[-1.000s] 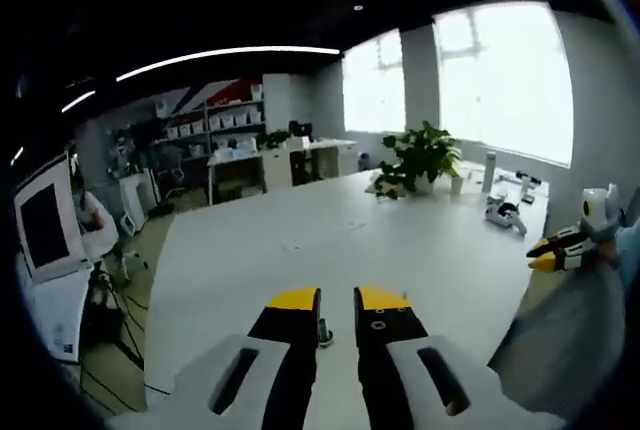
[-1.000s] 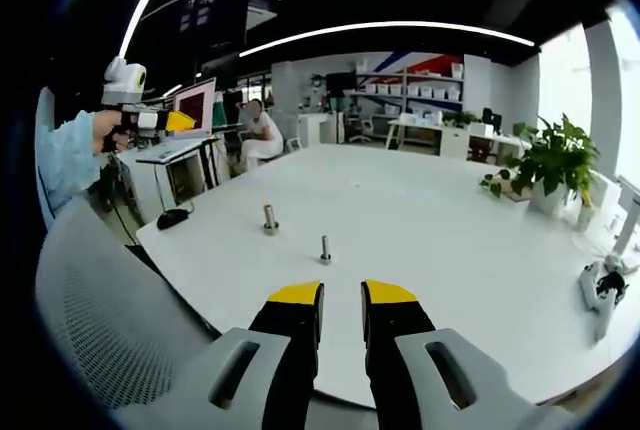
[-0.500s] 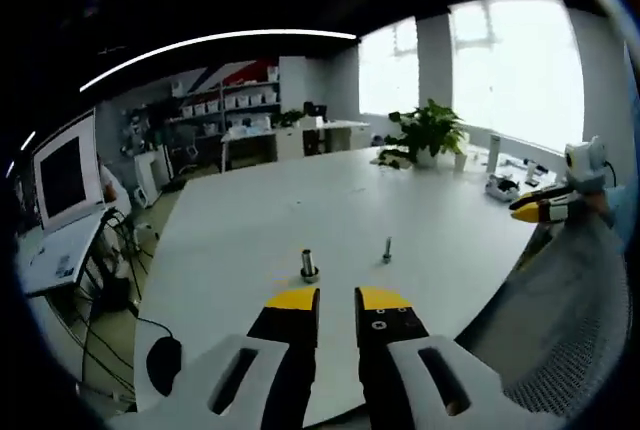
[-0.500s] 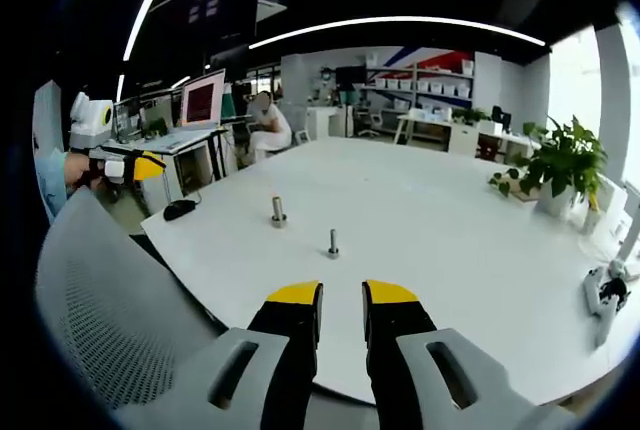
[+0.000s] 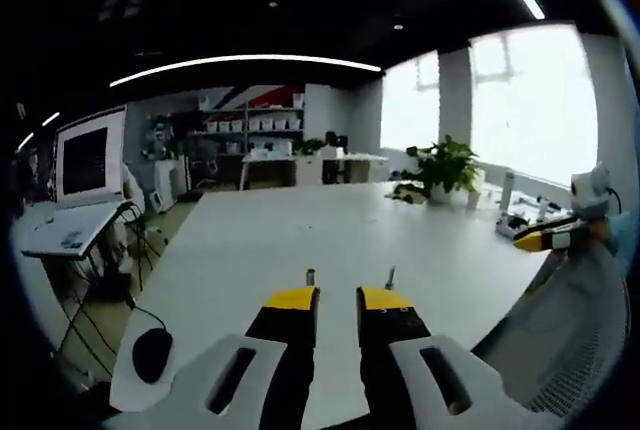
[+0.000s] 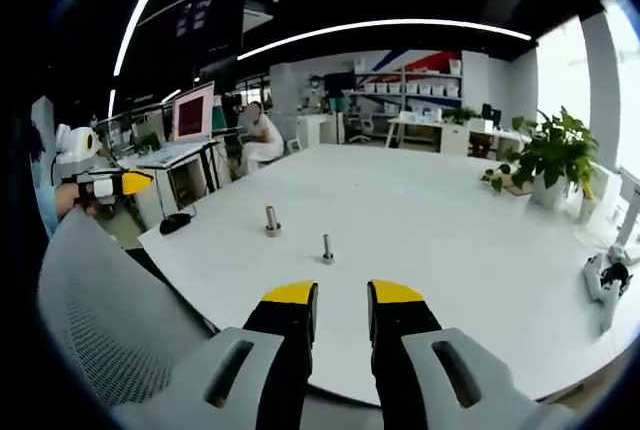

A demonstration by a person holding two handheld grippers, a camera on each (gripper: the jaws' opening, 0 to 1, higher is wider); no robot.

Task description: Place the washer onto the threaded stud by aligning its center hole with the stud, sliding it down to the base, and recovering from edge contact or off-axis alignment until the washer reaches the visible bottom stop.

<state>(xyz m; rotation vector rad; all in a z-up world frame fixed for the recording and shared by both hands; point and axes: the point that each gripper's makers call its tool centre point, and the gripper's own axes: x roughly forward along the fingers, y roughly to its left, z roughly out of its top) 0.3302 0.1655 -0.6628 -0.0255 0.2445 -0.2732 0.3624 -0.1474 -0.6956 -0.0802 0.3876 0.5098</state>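
Two small metal parts stand upright on the white table (image 6: pixel 450 250): a thicker post with a wider foot (image 6: pixel 271 220) and, to its right, a thin threaded stud (image 6: pixel 326 247). A separate washer is too small to make out. In the left gripper view the same two parts, the post (image 5: pixel 310 276) and the stud (image 5: pixel 390 276), peek just over the jaw tips. My right gripper (image 6: pixel 342 295) is open with nothing in it, short of the table's near edge. My left gripper (image 5: pixel 338 300) is also open and holds nothing; it shows far left as the left gripper (image 6: pixel 110 183) beyond the table corner.
A grey mesh chair back (image 6: pixel 110 320) stands between me and the table. A black mouse (image 6: pixel 172 222) lies near the table corner by a laptop (image 5: pixel 70 235). A potted plant (image 6: pixel 545 155) and a spare gripper (image 6: pixel 605 285) sit at the far right. A person (image 6: pixel 262 135) sits behind.
Both cameras moved. The left gripper dropped lower and stayed off the table corner, and its view now lines up behind the two metal parts. Both grippers stay open.
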